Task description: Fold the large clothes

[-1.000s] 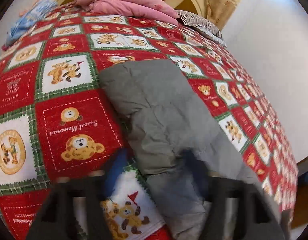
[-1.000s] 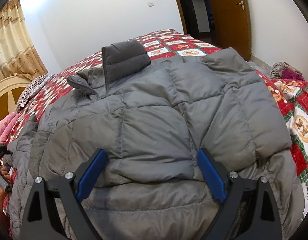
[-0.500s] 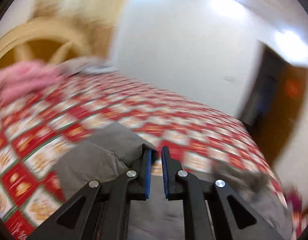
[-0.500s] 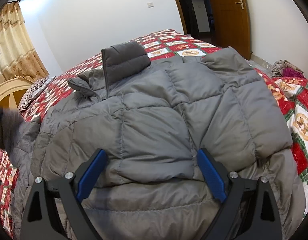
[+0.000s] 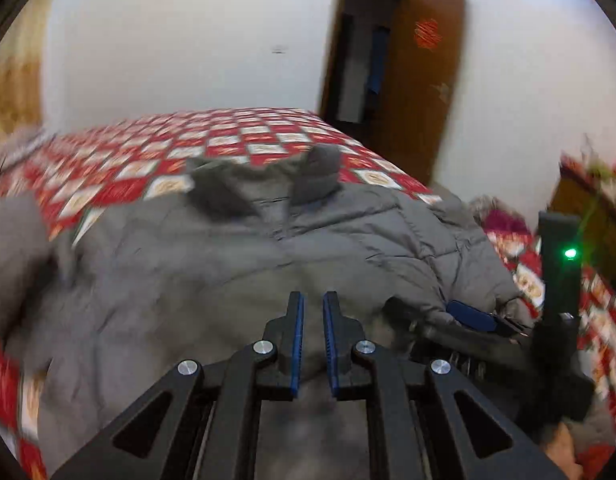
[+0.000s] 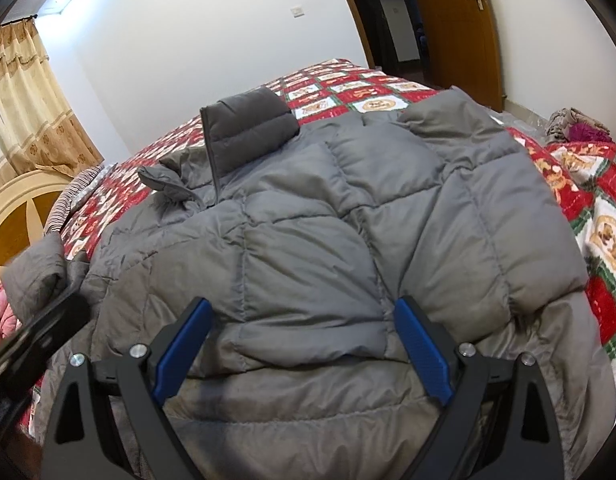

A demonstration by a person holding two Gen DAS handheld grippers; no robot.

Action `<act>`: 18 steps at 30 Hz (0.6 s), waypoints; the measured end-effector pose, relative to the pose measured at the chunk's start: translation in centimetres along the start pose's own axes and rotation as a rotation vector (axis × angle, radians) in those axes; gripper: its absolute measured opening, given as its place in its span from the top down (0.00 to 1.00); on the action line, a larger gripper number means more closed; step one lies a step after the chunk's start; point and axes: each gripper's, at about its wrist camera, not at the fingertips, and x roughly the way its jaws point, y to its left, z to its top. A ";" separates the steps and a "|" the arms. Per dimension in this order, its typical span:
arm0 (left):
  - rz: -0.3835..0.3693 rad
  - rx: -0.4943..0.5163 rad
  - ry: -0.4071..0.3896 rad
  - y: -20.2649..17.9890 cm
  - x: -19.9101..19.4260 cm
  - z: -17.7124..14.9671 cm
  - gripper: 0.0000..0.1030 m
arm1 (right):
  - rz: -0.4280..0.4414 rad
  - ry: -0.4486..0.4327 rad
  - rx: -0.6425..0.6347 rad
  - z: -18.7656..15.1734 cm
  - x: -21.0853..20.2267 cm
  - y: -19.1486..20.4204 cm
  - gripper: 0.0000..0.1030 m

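A grey puffer jacket [image 6: 348, 240] lies on the bed, its right sleeve folded across the body and its dark collar [image 6: 247, 128] standing at the far end. It also shows in the left wrist view [image 5: 227, 264]. My left gripper [image 5: 311, 300] hovers over the jacket's lower part, its blue pads nearly together with a thin gap and nothing visible between them. The jacket's left sleeve [image 6: 35, 276] lies bunched at the left, beside that gripper's body [image 6: 31, 344]. My right gripper [image 6: 303, 312] is wide open just above the hem, and it shows at the right in the left wrist view [image 5: 468, 314].
The bed carries a red, white and green bear-patterned quilt [image 6: 604, 236]. A wooden door [image 6: 460, 20] stands open beyond the foot of the bed. A headboard [image 6: 15, 216], curtains [image 6: 23, 120] and pink bedding [image 6: 3, 312] are at the left. A pile of clothes [image 6: 576, 124] lies at the right.
My left gripper closed near the left sleeve, then swung right and now faces across the jacket toward the door. The sleeve end has lifted and bunched by it. My right gripper has not moved.
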 end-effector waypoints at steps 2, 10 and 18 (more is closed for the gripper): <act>0.030 -0.083 -0.019 2.3 -1.9 -0.7 0.90 | -0.013 0.006 -0.010 0.0 0.1 0.2 0.08; 0.345 -0.643 -0.175 19.0 -11.3 -6.1 0.16 | -0.077 0.042 -0.094 0.3 0.5 1.9 0.07; 0.404 -0.935 -0.125 26.7 -10.8 -5.8 0.16 | -0.116 0.063 -0.165 -0.1 1.1 3.1 0.07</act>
